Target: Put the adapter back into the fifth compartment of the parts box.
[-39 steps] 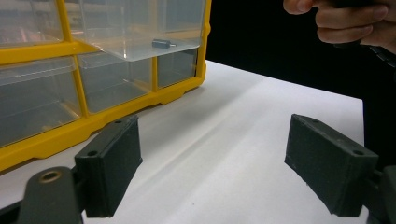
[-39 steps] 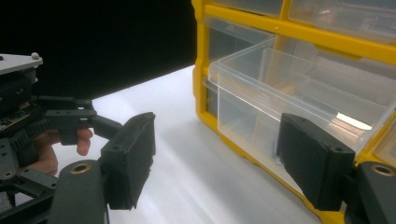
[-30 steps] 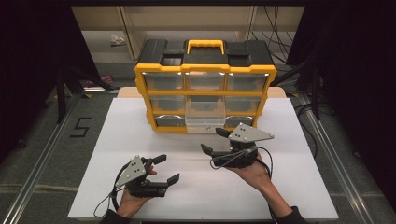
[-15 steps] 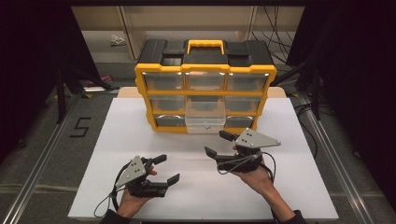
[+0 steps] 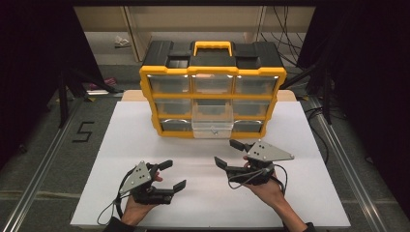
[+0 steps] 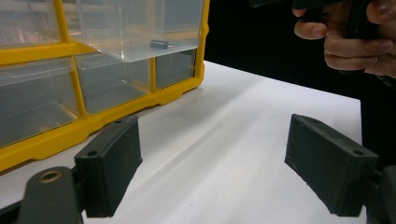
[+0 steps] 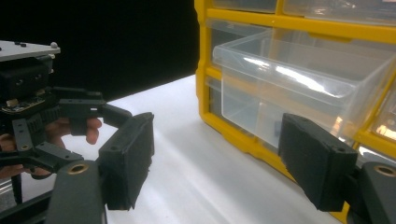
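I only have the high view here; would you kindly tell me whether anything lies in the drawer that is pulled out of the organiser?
Observer: Yes, the left gripper view shows a small dark part lying on the floor of the open drawer.
Operator: Thank you. Is the right gripper holding anything?
Observer: No, the right gripper stands open, with bare table between its jaws.
Operator: And the left one?
Observer: The left gripper is open too, with nothing between its jaws.

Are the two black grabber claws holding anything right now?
No, nothing is held. The left gripper and the right gripper both have open jaws with just white table between them, in front of the pulled-out clear drawer.
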Demonstrator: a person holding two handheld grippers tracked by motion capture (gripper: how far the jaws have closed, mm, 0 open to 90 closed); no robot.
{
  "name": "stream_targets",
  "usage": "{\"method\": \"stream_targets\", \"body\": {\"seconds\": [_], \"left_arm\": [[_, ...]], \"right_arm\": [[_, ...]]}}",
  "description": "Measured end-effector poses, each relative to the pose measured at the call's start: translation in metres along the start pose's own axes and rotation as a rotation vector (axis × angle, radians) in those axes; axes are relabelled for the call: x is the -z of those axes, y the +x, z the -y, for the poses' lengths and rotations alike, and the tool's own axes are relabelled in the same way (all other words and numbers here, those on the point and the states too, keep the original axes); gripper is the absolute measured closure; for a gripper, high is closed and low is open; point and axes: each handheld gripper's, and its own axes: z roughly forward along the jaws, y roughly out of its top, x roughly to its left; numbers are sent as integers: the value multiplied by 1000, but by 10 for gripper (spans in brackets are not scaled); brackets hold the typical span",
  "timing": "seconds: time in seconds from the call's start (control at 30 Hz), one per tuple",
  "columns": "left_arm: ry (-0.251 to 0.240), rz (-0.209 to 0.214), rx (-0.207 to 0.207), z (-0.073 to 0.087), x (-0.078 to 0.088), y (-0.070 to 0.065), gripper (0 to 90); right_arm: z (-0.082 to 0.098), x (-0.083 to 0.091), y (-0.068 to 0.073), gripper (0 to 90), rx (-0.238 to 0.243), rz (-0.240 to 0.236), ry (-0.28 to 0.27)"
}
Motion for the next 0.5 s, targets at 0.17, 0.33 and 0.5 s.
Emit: {"method": "stream_targets", "body": {"seconds": [0.17,0.33,0.5], "left_arm": [[-2,0,1,0,0,0,177],[-3,1,0,0,0,0,177],[-2,2,0,0,0,0,177]], "right_arm": [[7,3,-1,264,-7,6,7],[17,7,-1,258,-9,13,-1],[23,11,-1,250,-16,4,-11]]}}
